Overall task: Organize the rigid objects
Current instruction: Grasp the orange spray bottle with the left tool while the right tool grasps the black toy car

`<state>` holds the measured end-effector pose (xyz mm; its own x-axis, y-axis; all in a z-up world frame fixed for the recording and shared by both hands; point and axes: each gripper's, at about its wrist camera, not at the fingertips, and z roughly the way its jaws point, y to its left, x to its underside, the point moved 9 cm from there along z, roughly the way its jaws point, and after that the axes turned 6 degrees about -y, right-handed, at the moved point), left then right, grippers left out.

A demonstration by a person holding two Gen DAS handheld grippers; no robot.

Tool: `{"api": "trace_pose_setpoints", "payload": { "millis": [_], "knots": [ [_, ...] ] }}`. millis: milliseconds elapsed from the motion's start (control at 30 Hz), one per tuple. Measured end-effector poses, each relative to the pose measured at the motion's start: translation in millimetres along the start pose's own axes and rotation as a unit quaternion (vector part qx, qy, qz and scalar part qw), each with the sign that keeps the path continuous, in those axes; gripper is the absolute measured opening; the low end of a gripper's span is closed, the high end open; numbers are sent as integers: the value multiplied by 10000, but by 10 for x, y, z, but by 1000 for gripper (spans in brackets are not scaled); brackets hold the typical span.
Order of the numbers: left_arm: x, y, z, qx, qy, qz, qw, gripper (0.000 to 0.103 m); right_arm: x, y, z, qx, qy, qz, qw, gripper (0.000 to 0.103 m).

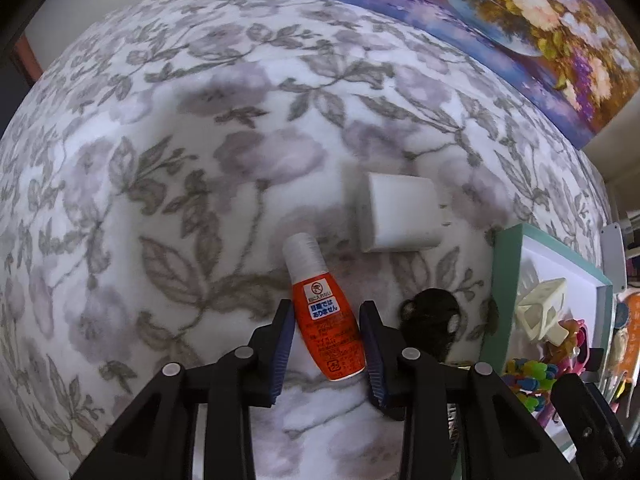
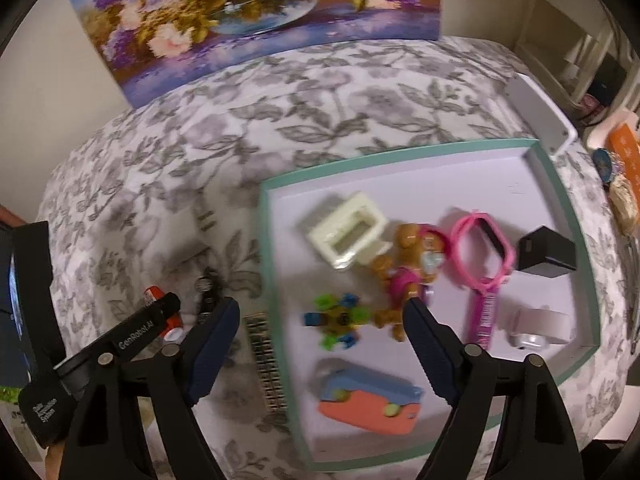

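At lower centre your left claw (image 1: 326, 344) straddles the orange bottle (image 1: 326, 312), jaws apart, while the tray (image 2: 560, 184) already holds several toys; charger (image 1: 400, 216) remains.

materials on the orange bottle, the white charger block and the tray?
Orange bottle: looks like glossy plastic under a printed orange label, with a ribbed white cap.
White charger block: smooth matte white plastic shell with metal prongs.
Tray: probably cardboard, with thin teal walls, a flat matte white floor and sharp folded-looking corners.
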<state>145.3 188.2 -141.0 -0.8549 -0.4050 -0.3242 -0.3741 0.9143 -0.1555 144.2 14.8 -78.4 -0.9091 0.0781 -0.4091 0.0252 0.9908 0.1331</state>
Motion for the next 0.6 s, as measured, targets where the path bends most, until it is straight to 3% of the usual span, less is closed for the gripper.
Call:
{"api": "trace_pose_setpoints", "payload": {
  "millis": [333,600],
  "knots": [
    [-64,443,5,-94,82,-355,9993,36,153,600,126,-511,99,-419,9978,59],
    [-81,738,-23,-6,111,-557,9984,36,308,789,351,-541,348,-469,9968,46]
  ]
}}
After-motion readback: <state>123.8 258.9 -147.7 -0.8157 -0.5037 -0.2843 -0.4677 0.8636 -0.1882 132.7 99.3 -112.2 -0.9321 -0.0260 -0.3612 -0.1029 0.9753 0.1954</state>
